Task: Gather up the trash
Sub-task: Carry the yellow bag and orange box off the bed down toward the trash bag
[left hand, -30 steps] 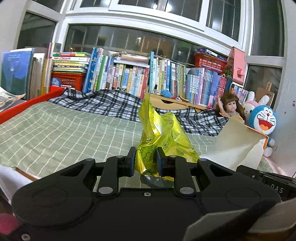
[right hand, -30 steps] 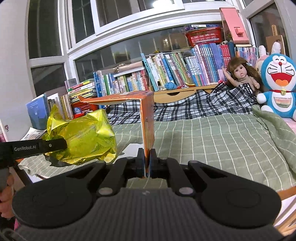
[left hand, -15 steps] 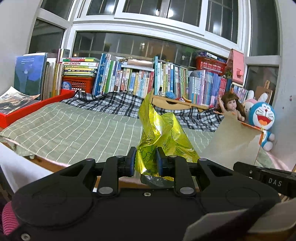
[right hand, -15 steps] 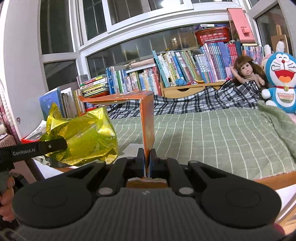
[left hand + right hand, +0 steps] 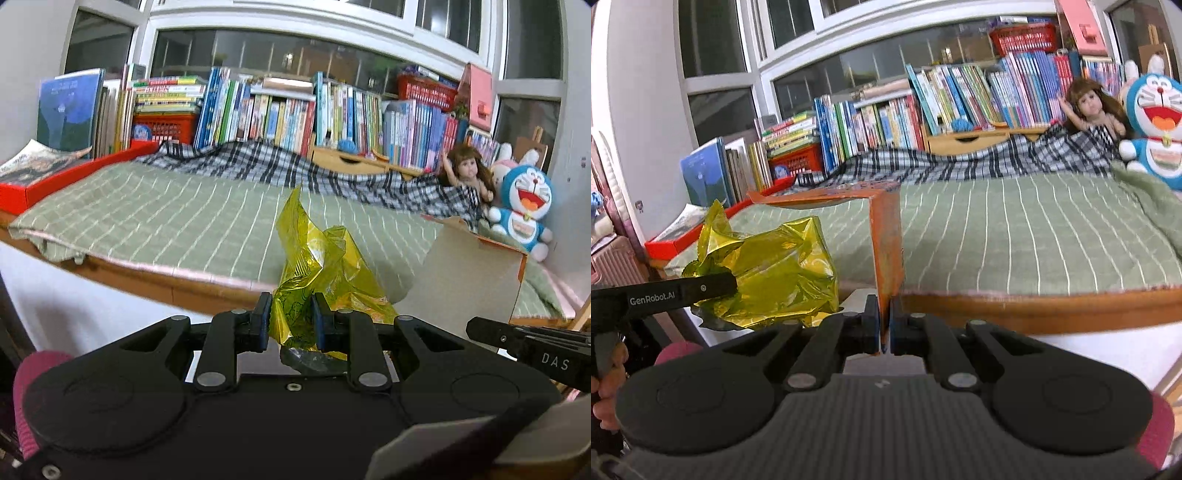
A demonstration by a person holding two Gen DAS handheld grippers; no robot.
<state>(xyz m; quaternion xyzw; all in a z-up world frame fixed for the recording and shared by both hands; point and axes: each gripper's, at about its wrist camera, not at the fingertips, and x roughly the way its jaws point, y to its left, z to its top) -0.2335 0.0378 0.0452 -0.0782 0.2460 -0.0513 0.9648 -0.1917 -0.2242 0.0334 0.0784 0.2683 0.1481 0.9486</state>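
A crumpled yellow foil wrapper (image 5: pixel 317 266) stands up between the pads of my left gripper (image 5: pixel 291 317), which is shut on its lower end. The same yellow foil wrapper (image 5: pixel 768 273) shows at the left of the right wrist view, beyond the left gripper's black finger (image 5: pixel 683 291). My right gripper (image 5: pixel 884 326) is shut on the bottom edge of a folded orange cardboard piece (image 5: pixel 886 243), held upright in front of the bed. That cardboard piece (image 5: pixel 469 273) appears at the right of the left wrist view, its pale inner side facing me.
A bed with a green checked cover (image 5: pixel 177 218) and a wooden edge (image 5: pixel 1034 306) lies ahead. A plaid blanket (image 5: pixel 295 166), rows of books (image 5: pixel 295 114), a doll (image 5: pixel 465 173) and a blue plush toy (image 5: pixel 524 206) line the far side. A red tray (image 5: pixel 55 181) sits at left.
Both grippers have drawn back from the bed and sunk, still holding the wrapper and the cardboard. The bed's wooden edge now shows in both views.
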